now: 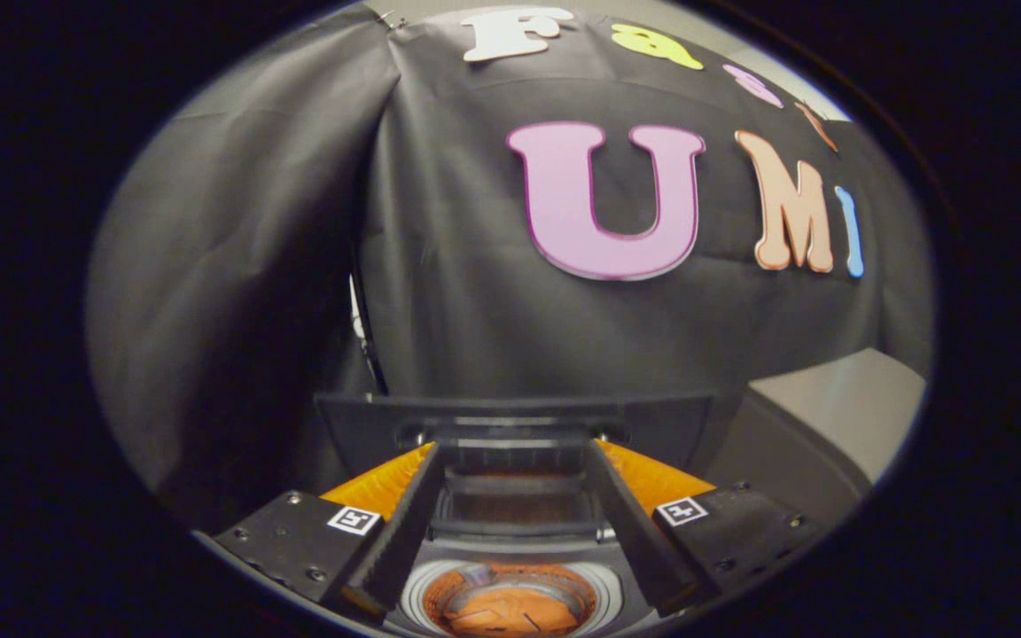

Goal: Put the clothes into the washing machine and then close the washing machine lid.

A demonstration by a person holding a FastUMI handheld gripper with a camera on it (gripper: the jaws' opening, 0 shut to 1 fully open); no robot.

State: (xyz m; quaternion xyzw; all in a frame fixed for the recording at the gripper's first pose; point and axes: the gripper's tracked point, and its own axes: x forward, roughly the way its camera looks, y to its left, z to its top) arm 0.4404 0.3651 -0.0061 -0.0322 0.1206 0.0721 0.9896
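**Clothes in the drum, lid up**

Hovering over the washing machine [510, 532] with gripper [510, 461] fingers spread wide, holding nothing. Below and between them, round drum [510, 601] loaded with orange clothes [506, 611]. Just beyond the fingertips, dark lid [510, 421] standing upright, open.

Orange clothes [506, 611] lie in the washing machine [519, 532] drum, lid [510, 421] raised, gripper [510, 470] fingers spread above.
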